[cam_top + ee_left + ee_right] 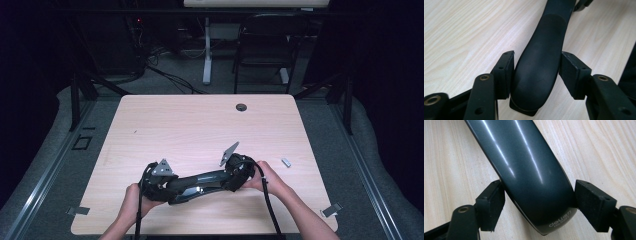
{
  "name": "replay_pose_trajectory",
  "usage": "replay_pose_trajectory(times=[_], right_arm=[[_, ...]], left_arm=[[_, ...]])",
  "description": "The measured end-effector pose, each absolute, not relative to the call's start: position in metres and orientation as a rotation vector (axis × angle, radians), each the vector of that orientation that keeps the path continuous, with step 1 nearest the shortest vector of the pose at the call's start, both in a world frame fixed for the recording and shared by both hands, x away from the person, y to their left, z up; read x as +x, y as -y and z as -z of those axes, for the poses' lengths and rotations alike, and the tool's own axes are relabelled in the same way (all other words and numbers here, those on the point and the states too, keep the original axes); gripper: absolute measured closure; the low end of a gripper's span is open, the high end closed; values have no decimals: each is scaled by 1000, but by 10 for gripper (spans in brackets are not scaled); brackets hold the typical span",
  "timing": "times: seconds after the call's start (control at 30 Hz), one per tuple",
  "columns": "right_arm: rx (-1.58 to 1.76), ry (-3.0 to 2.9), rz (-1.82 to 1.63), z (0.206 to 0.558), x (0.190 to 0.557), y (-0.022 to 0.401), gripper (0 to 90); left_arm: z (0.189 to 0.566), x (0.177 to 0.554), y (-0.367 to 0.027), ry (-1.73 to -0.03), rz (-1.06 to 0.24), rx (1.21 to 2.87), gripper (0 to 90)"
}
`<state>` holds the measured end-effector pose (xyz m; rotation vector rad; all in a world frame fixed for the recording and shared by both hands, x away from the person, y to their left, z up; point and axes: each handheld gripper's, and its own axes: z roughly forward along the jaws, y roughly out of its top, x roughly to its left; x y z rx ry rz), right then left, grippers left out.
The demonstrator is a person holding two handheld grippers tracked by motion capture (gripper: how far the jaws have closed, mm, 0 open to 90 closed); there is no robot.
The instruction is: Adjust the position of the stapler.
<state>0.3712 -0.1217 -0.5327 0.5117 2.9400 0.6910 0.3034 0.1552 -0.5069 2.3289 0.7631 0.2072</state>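
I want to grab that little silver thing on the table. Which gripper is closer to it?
Right. The right gripper sits just beside the little silver thing; the left gripper is farther away, across the black tool.

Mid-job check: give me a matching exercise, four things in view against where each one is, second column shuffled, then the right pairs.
Things:
1. long dark tool
2. small silver piece
3. round hole cover
4. chair

Places:
A. lying alone near the right edge of the table
B. on the floor beyond the table
C. between the left gripper and the right gripper, jaws at each end
D. set in the table near its far edge

Pairs: 1-C, 2-A, 3-D, 4-B
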Motion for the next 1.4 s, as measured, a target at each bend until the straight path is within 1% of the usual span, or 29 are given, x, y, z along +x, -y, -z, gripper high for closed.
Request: replay_pose_trajectory(times=[0.1, 0.13, 0.2, 0.23, 0.27, 0.33, 0.37, 0.43, 0.57, 0.87, 0.9, 0.93, 0.97, 1.03, 1.2, 1.4], right_arm=[[523, -2938, -693, 533, 370, 120, 271], [526, -2937, -695, 533, 370, 120, 276], [521, -2933, -677, 532, 368, 120, 296], [499, -2930, -659, 532, 367, 120, 326], [508, -2931, -677, 531, 366, 122, 346], [523, -2927, -711, 531, 365, 126, 361], [514, -2927, -705, 531, 364, 126, 371], [518, -2931, -708, 531, 363, 127, 389], [522, -2924, -709, 531, 361, 127, 403], [541, -2913, -757, 527, 361, 126, 395], [542, -2903, -796, 526, 361, 125, 395], [538, -2885, -843, 521, 362, 120, 403], [538, -2885, -843, 521, 362, 120, 403], [530, -2870, -847, 519, 362, 110, 415], [530, -2859, -810, 519, 360, 105, 414], [575, -2845, -806, 520, 360, 104, 437]], left_arm=[[508, 305, -155, -796, -215, 2318, 421], [510, 306, -156, -829, -245, 2332, 397], [511, 307, -160, -857, -237, 2319, 331], [511, 307, -162, -874, -251, 2311, 307], [510, 308, -165, -889, -261, 2298, 249], [510, 310, -168, -893, -246, 2290, 236], [510, 311, -169, -898, -236, 2281, 204], [509, 311, -174, -925, -256, 2273, 162], [507, 311, -180, -946, -263, 2254, 158], [504, 314, -202, -1011, -268, 2196, 139], [504, 315, -205, -1027, -268, 2185, 129], [504, 315, -208, -1051, -276, 2172, 82], [503, 316, -211, -1068, -281, 2163, 82], [503, 317, -217, -1093, -284, 2145, 42], [504, 320, -230, -1147, -302, 2118, 20], [507, 324, -240, -1217, -304, 2092, 2]])
